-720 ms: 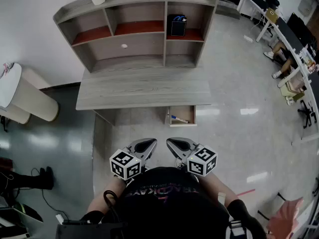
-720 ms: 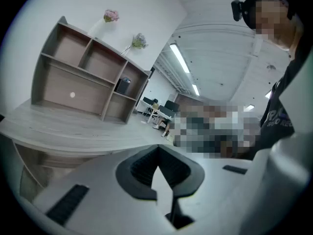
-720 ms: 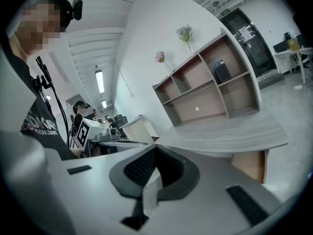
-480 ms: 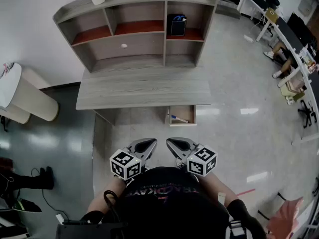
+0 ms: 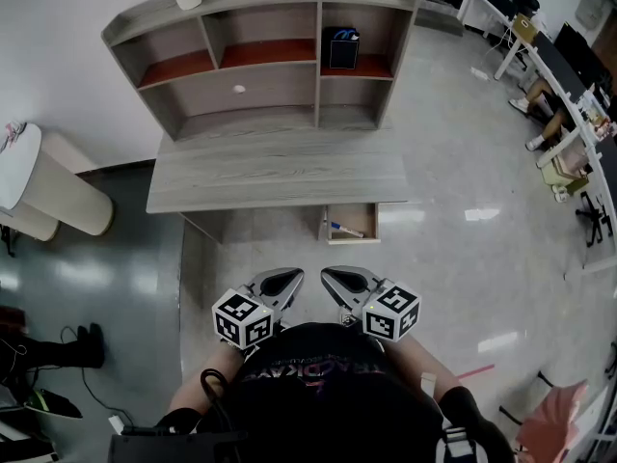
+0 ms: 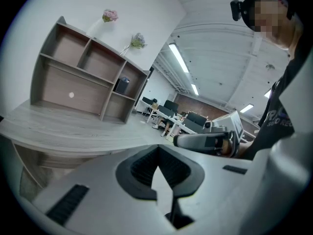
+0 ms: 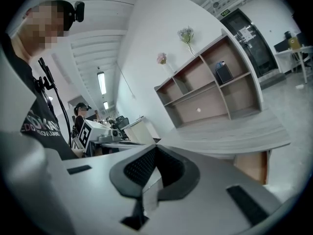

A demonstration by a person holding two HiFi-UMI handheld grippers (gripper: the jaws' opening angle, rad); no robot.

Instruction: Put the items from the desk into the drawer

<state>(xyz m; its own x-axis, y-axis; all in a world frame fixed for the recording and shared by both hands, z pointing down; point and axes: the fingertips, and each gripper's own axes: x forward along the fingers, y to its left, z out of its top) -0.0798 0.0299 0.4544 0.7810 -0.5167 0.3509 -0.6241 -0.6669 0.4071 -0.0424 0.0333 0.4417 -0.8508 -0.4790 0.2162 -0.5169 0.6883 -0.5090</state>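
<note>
Under the desk, an open drawer and two empty tongs

Under the right side of the desk, the drawer is pulled out, so things can drop straight in. One thin blue and white thing, maybe a pen, lies inside it. I see no loose things on the desk top, so the job looks close to done, or done. A black box sits in the top right hole of the shelf unit at the back of the desk. I cannot tell if it is meant to go in too. The left gripper and the right gripper are held side by side, close to the person's tummy and well away from the desk. Each one's jaws are pressed together with nothing between them. I think they are tucked in like that because there is nothing to carry right now.
</note>
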